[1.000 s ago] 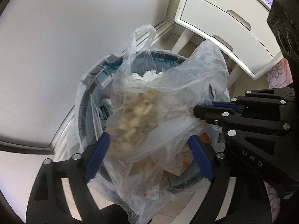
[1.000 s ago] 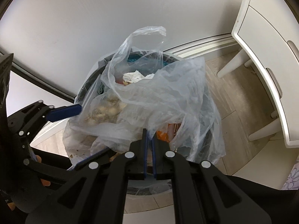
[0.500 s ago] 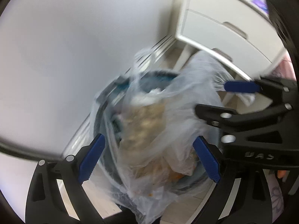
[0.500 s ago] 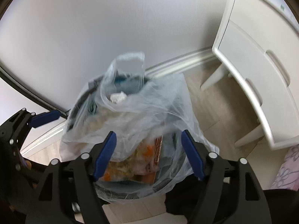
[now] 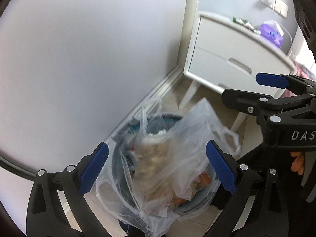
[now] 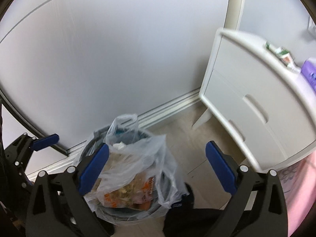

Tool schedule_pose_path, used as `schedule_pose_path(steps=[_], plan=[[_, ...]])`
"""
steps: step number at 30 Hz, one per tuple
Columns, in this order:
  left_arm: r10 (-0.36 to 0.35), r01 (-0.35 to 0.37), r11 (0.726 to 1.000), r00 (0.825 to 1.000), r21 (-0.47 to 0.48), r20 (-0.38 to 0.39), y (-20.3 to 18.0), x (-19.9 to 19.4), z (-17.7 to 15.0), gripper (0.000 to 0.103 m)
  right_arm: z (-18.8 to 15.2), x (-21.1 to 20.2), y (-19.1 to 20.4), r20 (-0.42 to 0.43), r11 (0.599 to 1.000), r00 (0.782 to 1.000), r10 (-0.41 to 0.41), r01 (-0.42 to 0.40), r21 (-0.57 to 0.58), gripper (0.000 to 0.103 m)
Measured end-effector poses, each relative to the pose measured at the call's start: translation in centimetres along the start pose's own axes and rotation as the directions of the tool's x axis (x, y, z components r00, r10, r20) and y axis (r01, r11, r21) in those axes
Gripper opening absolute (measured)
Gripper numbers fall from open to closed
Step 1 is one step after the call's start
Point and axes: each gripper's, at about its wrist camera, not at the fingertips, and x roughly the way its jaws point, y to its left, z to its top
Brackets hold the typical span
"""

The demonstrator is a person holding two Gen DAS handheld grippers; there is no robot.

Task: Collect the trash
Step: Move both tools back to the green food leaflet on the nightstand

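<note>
We hold the left hand-held gripper [image 5: 157,167] and the right hand-held gripper [image 6: 157,167] spread wide, gripping nothing. The clear trash bag [image 6: 136,164], full of waste, sits in the grey bin [image 5: 167,118] on the floor, near the wall, left of the white cabinet [image 6: 256,106].
</note>
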Motion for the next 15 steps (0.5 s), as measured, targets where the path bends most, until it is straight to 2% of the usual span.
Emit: schedule_pose_path(steps=[8, 15], plan=[[-0.024, 0.018, 0.998, 0.993, 0.056, 0.116, -3.4, -3.4, 4.4, 0.097, 2.6, -5.6, -2.4, 0.11, 0.998, 0.992, -0.067, 0.066, 0.018, 0.095], [-0.09, 0.071, 0.993, 0.972, 0.094, 0.216, -7.3, -7.5, 8.5, 0.097, 4.6, -12.0, -5.7, 0.207, 0.986, 0.964, -0.167, 0.157, 0.065, 0.095]])
